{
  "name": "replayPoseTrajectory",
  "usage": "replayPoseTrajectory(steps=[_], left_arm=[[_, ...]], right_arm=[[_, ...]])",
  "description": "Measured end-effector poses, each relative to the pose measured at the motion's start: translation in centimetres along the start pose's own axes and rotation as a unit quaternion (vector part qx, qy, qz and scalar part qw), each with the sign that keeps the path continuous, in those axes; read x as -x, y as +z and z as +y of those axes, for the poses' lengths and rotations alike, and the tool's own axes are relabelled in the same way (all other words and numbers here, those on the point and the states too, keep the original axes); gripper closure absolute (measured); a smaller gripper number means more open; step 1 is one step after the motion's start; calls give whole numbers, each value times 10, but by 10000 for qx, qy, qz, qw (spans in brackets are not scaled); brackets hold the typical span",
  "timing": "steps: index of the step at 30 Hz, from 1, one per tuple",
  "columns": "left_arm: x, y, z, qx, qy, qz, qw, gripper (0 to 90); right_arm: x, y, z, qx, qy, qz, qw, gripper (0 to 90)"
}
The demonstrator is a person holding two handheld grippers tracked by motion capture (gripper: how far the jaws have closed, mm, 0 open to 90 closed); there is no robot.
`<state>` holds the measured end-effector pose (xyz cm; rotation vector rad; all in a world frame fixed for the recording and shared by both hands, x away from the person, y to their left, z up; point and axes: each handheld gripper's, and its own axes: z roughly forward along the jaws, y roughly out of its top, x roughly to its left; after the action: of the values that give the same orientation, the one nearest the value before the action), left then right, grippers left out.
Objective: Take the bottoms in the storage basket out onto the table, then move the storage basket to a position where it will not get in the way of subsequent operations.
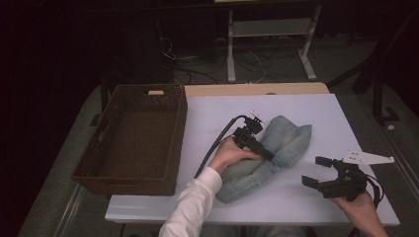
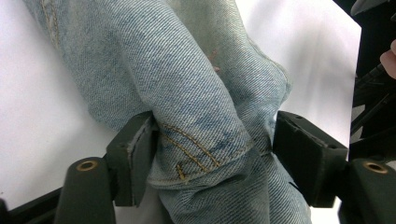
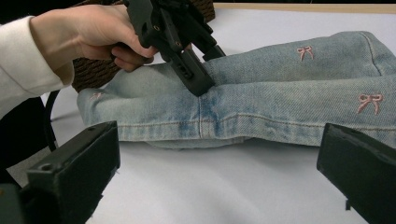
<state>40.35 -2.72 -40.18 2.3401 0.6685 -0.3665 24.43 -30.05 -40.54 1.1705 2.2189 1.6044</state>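
While your left gripper is planted on the folded light-blue denim jeans in the middle of the white tabletop, you've got the dark brown woven wicker basket sitting off to the left, well apart from them, and your right gripper hanging near the table's right edge with its jaws spread and nothing in them. So from the high view, any carry to the basket looks like a one-handed job, and that's a lot of loose denim to drag over the rim; I'd bet the fold flops open and catches the basket wall. In the left gripper view you can see the jaws closed around a bunched roll of the jeans right at the orange-stitched seam, but it's a thick wad, and the pads only catch its sides. Lift fast and the denim could slide out, or you pull up one layer and the rest stays down. From the right gripper view, your open right jaws face the jeans' long folded edge with bare table between, and the left gripper presses down near the middle seam. Come in too low and you'll shove the fold instead of getting under it, wrecking the neat stack with the little pink bows.
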Motion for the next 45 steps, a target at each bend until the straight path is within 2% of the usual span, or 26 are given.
replayPoseTrajectory(steps=[7, 11, 19, 24, 29, 32, 37, 41, 45], left_arm=[[-3, -16, 0, 252, -75, -7, 9997, 284], [-4, -25, -3, 375, -93, 62, 9992, 284], [-7, -44, -12, 523, -133, 192, 9984, 270], [-7, -57, -19, 553, -130, 302, 9979, 235], [-4, -72, -27, 788, -202, 408, 9958, 214], [-4, -79, -32, 871, -260, 483, 9947, 200], [-7, -87, -39, 905, -344, 584, 9936, 183], [-14, -90, -47, 984, -516, 681, 9915, 177], [-22, -88, -58, 1054, -736, 841, 9881, 178]], right_arm=[[0, 0, 0, -12, 2, -7, 10000, 0], [0, 0, 0, -28, -2, -7, 10000, 0], [1, 1, 0, -36, 20, -57, 10000, 0], [0, 2, 4, -168, 5, -126, 9998, 0], [5, 5, 18, -261, 38, -186, 9995, 0], [7, 7, 32, -321, -40, -203, 9993, 0], [14, 12, 49, -193, -84, -103, 9997, 0], [24, 19, 57, -244, -84, -106, 9996, 0], [36, 28, 61, -266, -38, -156, 9995, 0]])
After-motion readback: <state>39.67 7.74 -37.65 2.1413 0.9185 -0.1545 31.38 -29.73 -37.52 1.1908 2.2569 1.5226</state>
